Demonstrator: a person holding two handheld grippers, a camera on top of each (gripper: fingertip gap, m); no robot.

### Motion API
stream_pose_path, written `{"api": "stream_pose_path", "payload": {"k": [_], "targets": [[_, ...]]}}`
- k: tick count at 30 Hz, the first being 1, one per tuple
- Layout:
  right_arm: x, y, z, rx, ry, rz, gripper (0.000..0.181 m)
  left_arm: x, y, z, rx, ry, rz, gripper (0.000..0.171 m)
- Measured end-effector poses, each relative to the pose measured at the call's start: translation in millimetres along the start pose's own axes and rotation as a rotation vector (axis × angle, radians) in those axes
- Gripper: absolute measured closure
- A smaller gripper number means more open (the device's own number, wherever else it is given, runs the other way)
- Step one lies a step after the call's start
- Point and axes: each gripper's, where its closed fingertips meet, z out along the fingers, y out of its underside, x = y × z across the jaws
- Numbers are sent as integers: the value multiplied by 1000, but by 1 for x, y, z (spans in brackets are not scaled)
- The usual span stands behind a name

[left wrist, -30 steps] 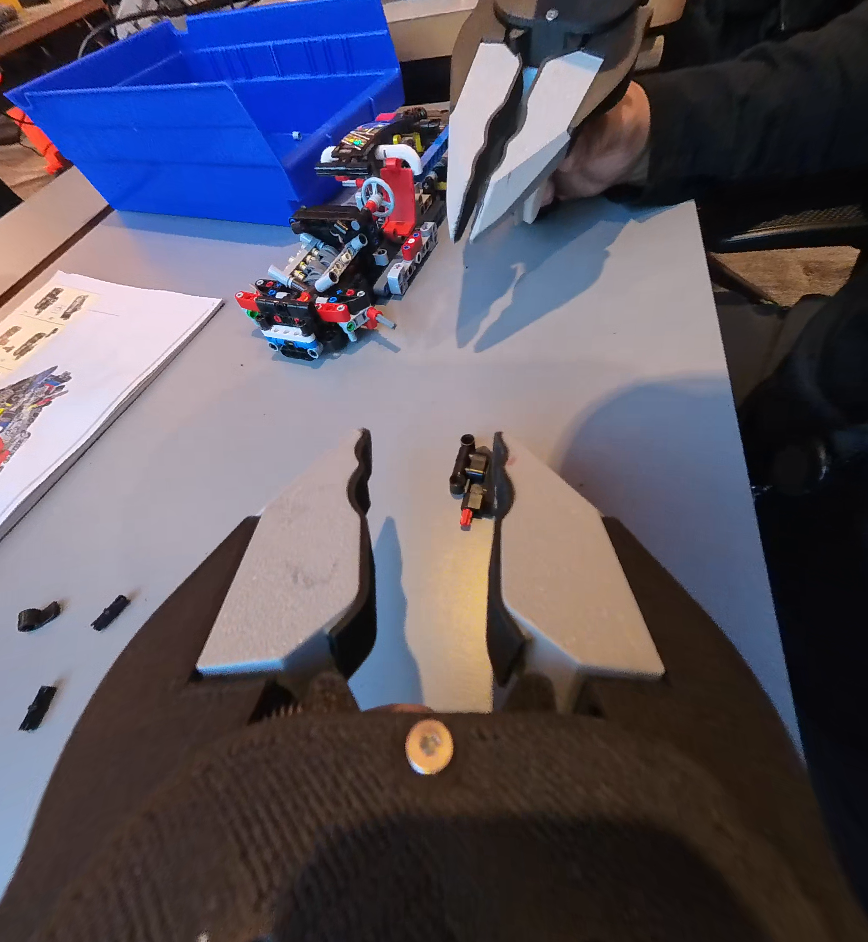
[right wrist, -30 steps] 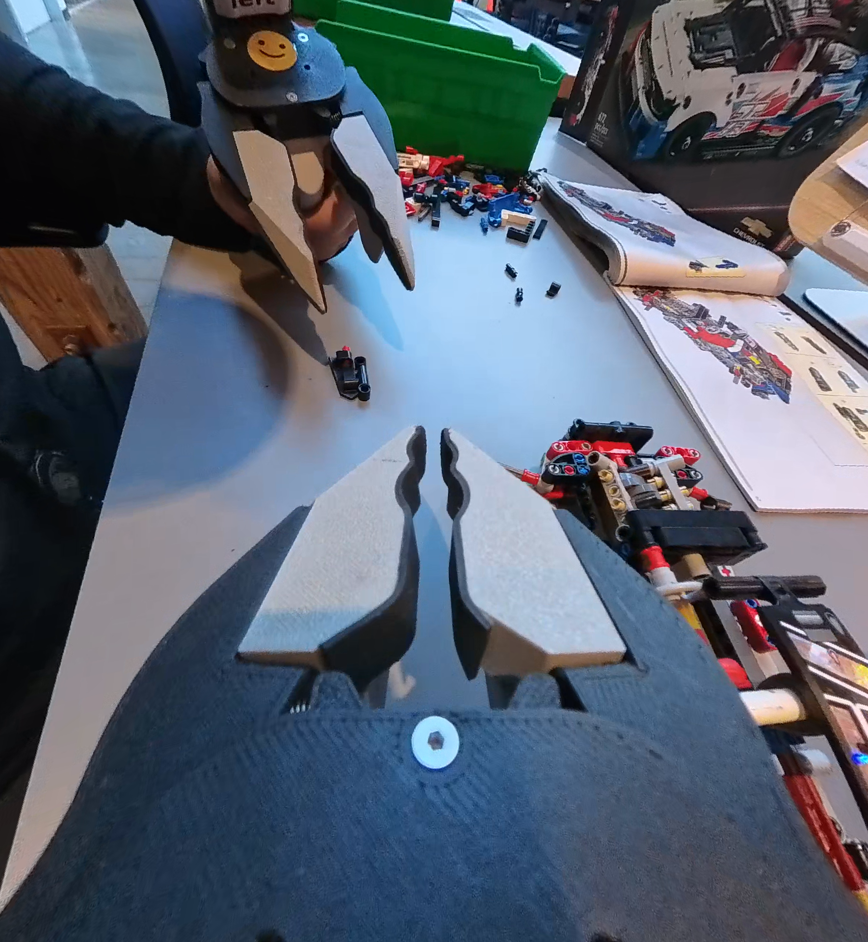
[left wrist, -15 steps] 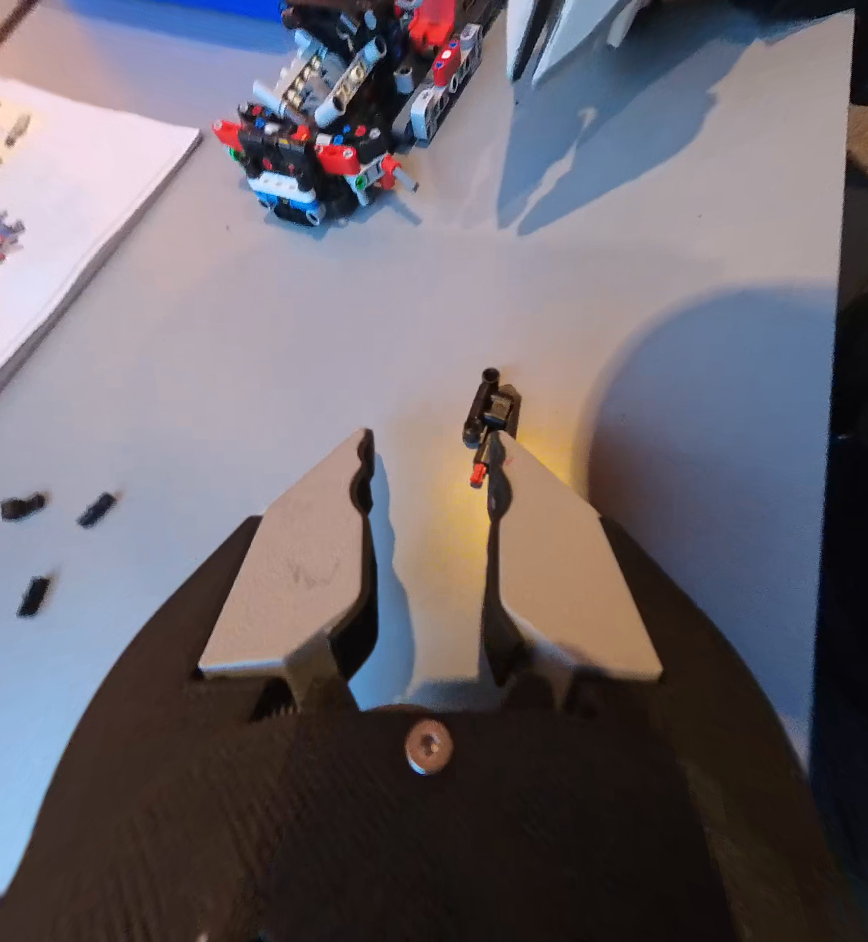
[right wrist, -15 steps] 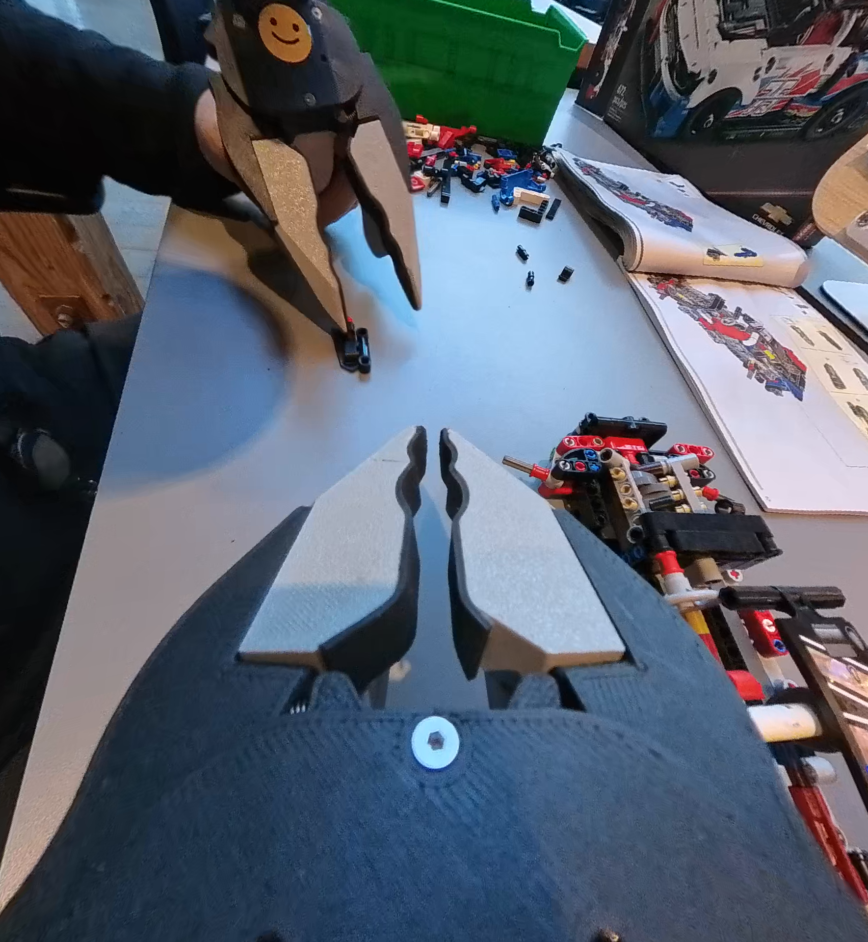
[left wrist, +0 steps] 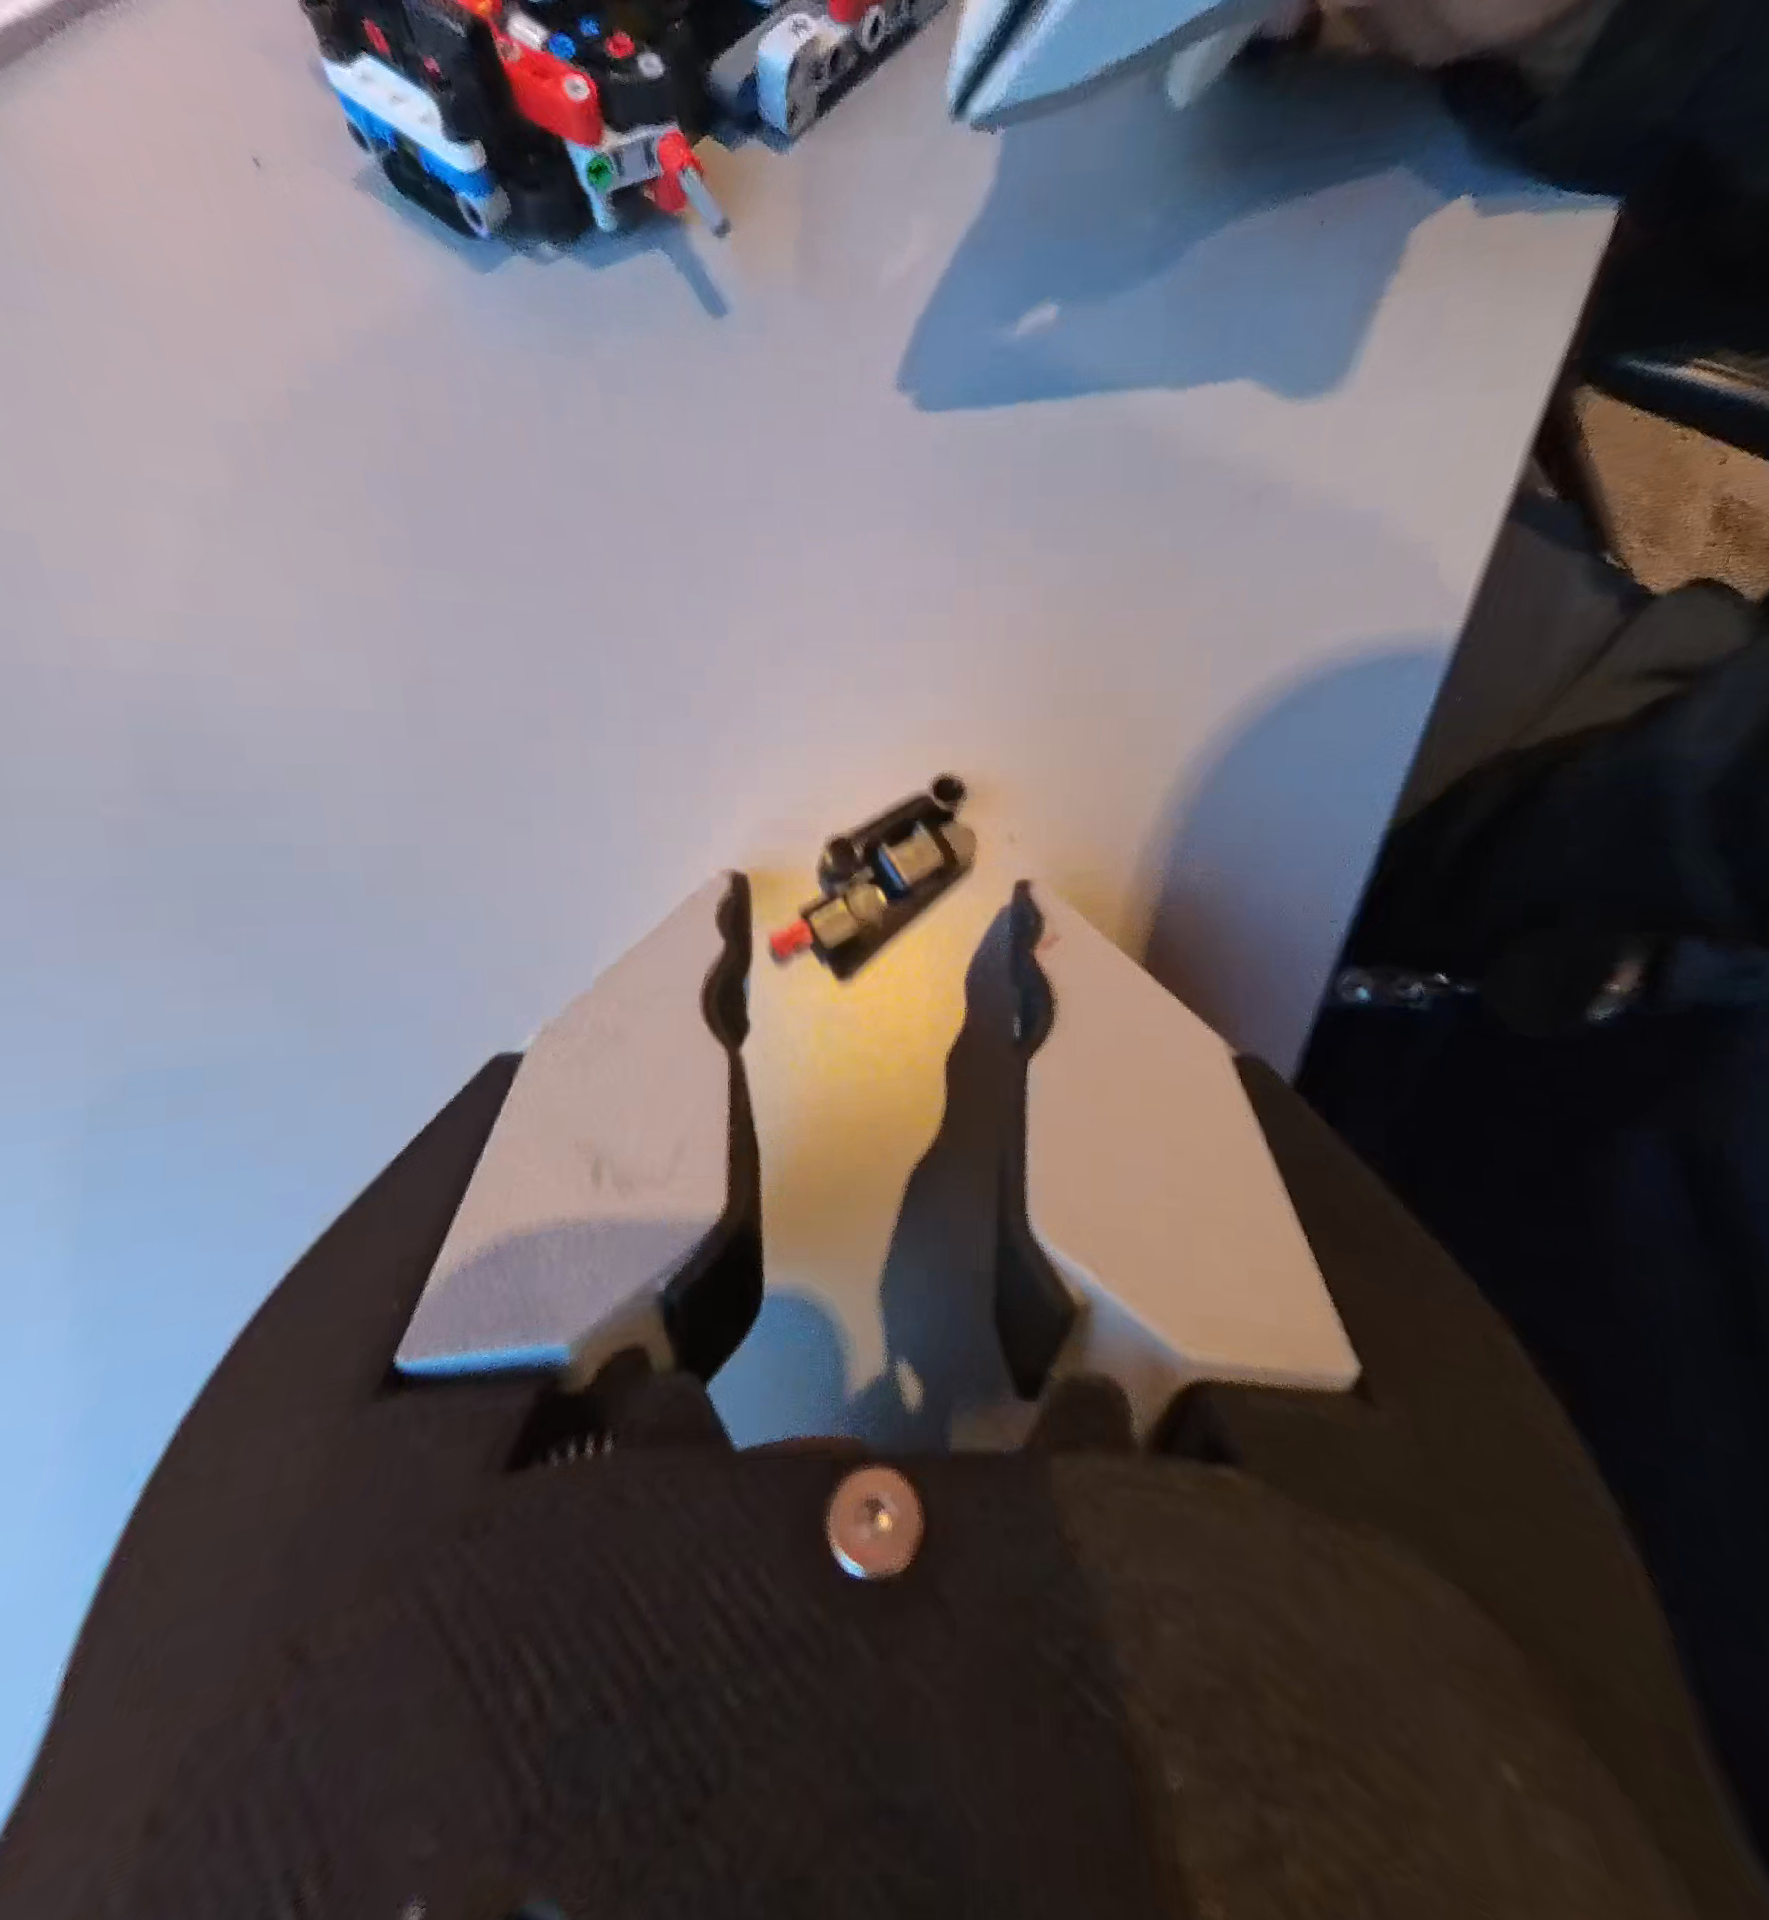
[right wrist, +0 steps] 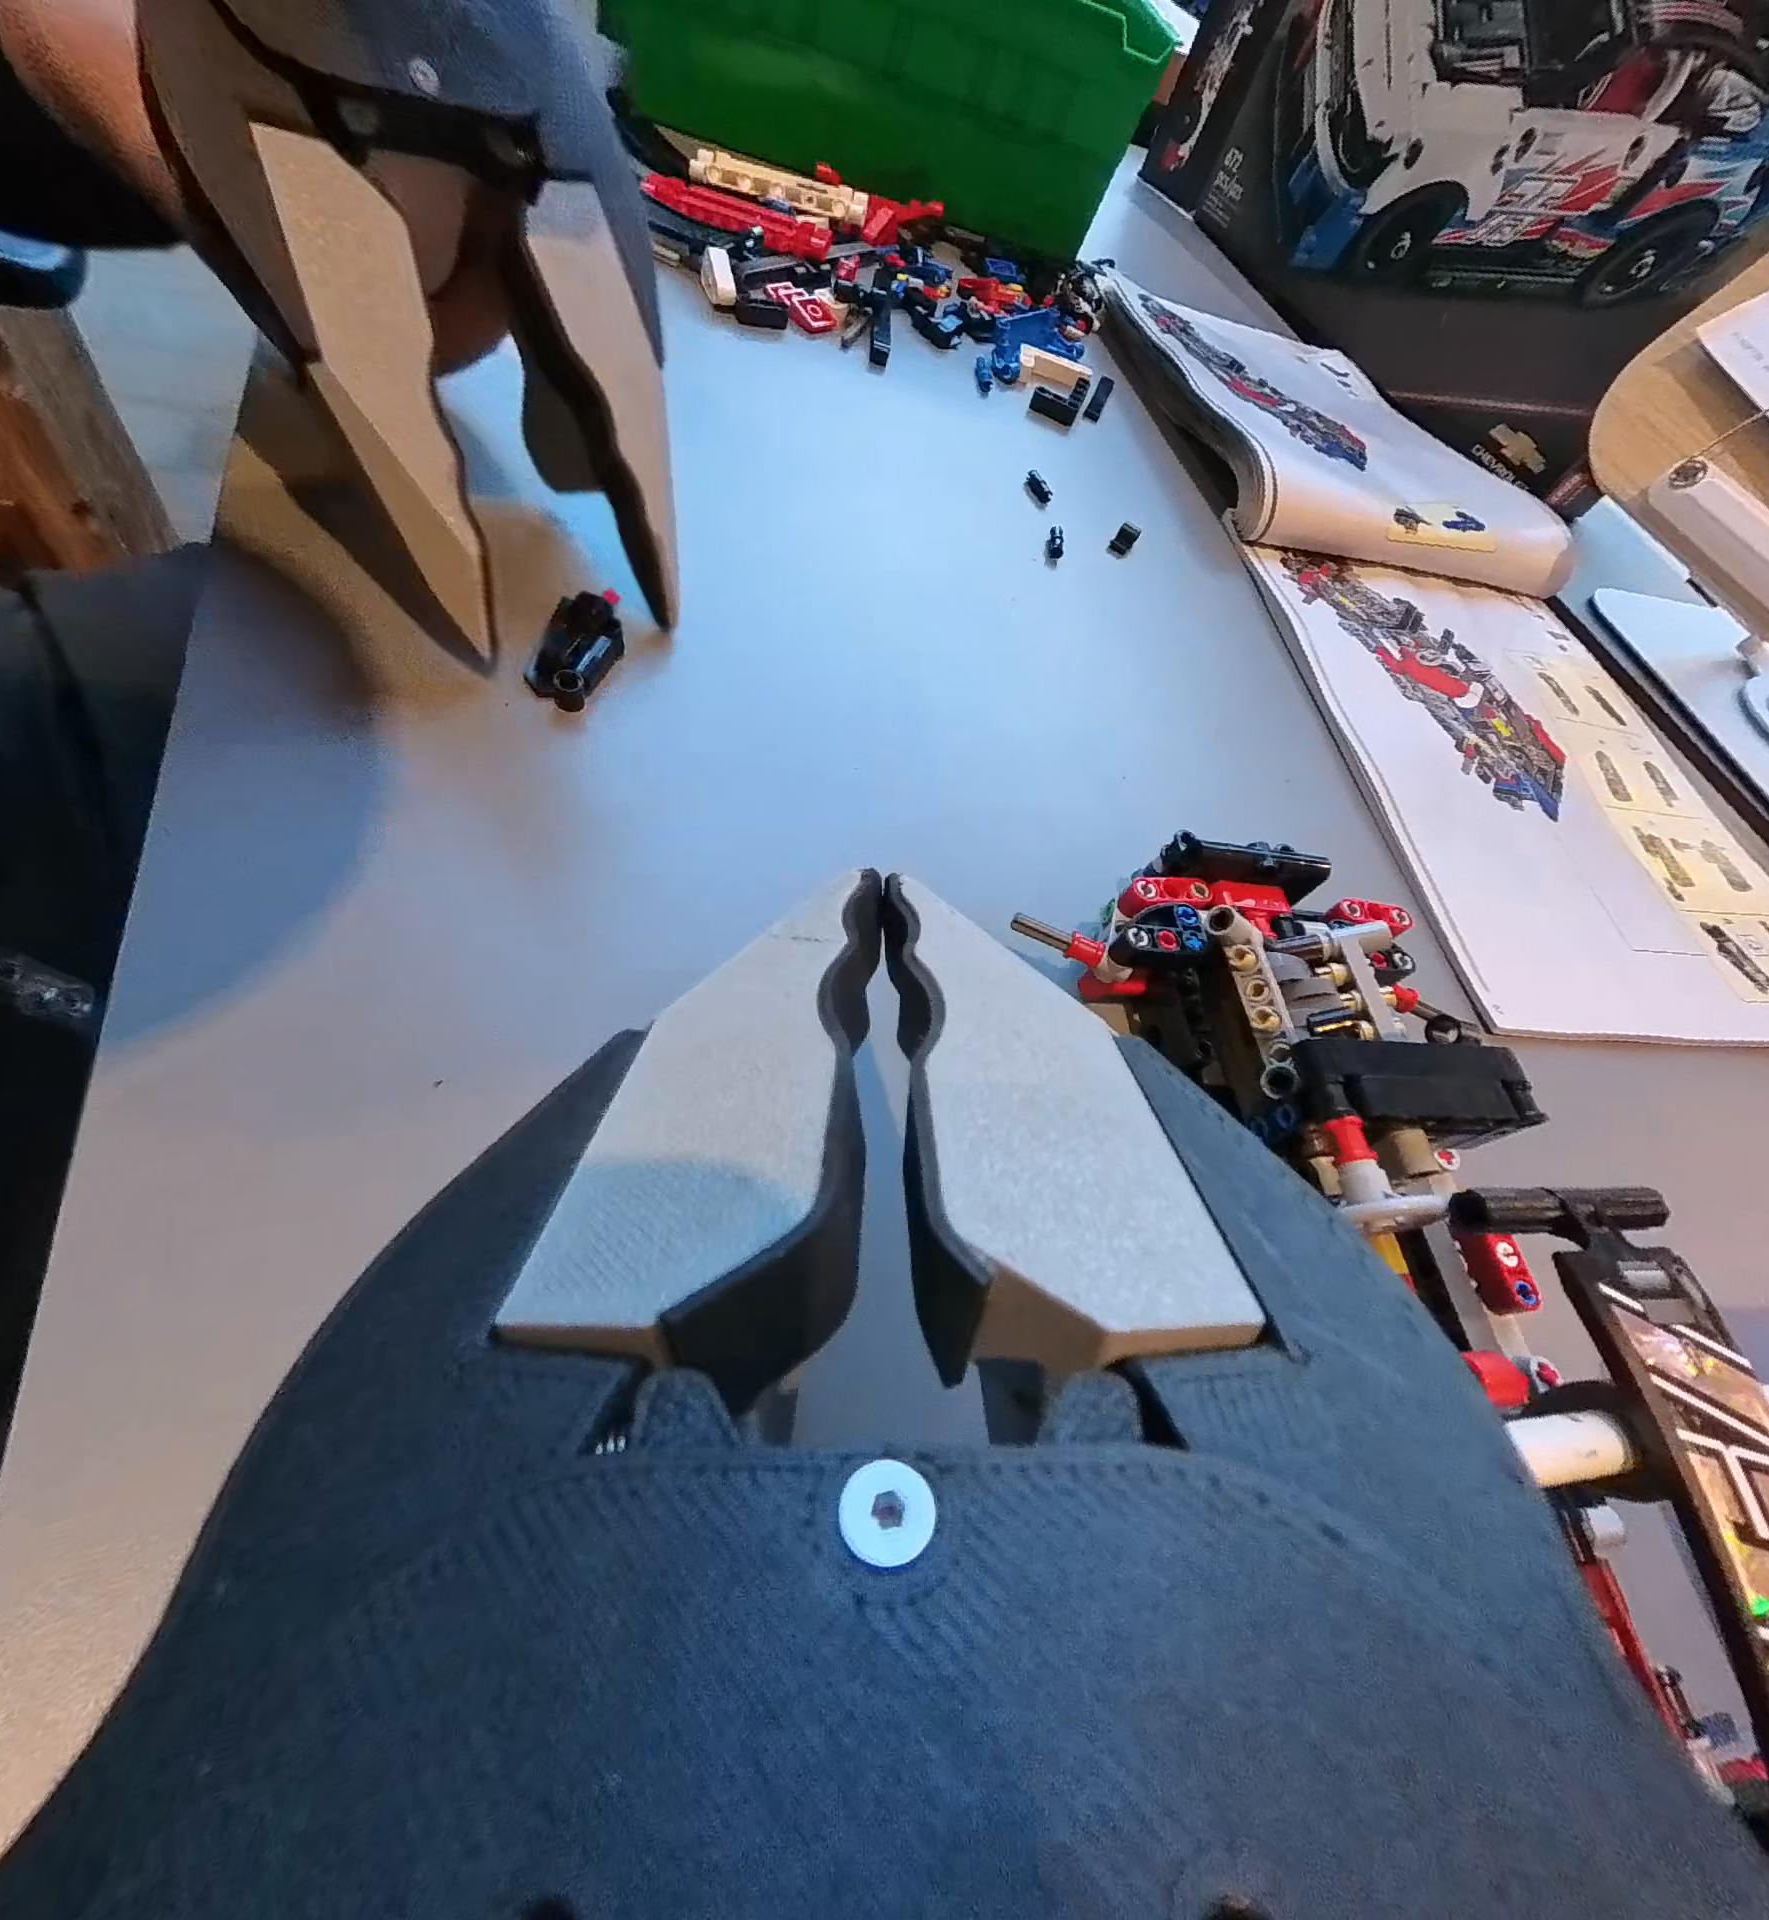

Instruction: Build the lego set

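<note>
Left gripper [left wrist: 875, 894] poised low over the grey table [left wrist: 340, 623], fingers spread wide and holding nothing; between and just ahead of its tips lies the small black sub-assembly [left wrist: 885, 878], flat on the table, lying askew to the fingers, with a red pin end pointing toward the left finger and an open black connector ring at its far end. Neither finger appears to touch it. By its look the piece is light, rigid plastic pressed together from a few parts, likely to skate or spin on the smooth top if nudged off-centre, and liable to separate if squeezed across a joint; the safest hold would seem to be across the blocky black middle, clear of the red pin. Right gripper [right wrist: 880, 883] is clenched, tips all but meeting, with nothing between them, held above the table well back from the piece. Just beside its right finger stands the partly built car chassis [right wrist: 1275, 997]. Farther out on that side lies the open instruction booklet [right wrist: 1534, 790]; beyond, loose bricks [right wrist: 859, 270] are heaped before a green bin [right wrist: 890, 104].
</note>
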Motion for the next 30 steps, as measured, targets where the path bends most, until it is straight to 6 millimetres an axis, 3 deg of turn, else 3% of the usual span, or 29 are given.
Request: {"api": "stream_pose_path", "payload": {"k": [6, 8, 10, 13, 18, 22, 26, 30], "targets": [[-2, 4, 3, -29, -9, -7, 181, 18, 12, -12, 0, 89, 36, 122], [-2, 4, 4, -37, -8, -12, 181, 42, 15, -13, -37, 197, 61, 135], [-2, 4, 4, -37, -1, -15, 181, 68, 16, -14, -52, 295, 52, 135], [-4, 3, 4, -30, 0, -29, 181, 86, 13, -8, -16, 333, 78, 134], [-13, -1, 5, -20, -23, -37, 181, 63, 5, -14, 9, 219, 137, 135], [-17, 0, 5, -22, -30, -56, 181, 42, 16, -14, -74, 194, 83, 133], [-19, 1, 6, -31, -48, -55, 181, 61, 2, 4, -56, 287, 83, 143], [-8, 1, 4, -26, 1, -29, 181, 77, -34, 42, -31, 344, 138, 138]]}}
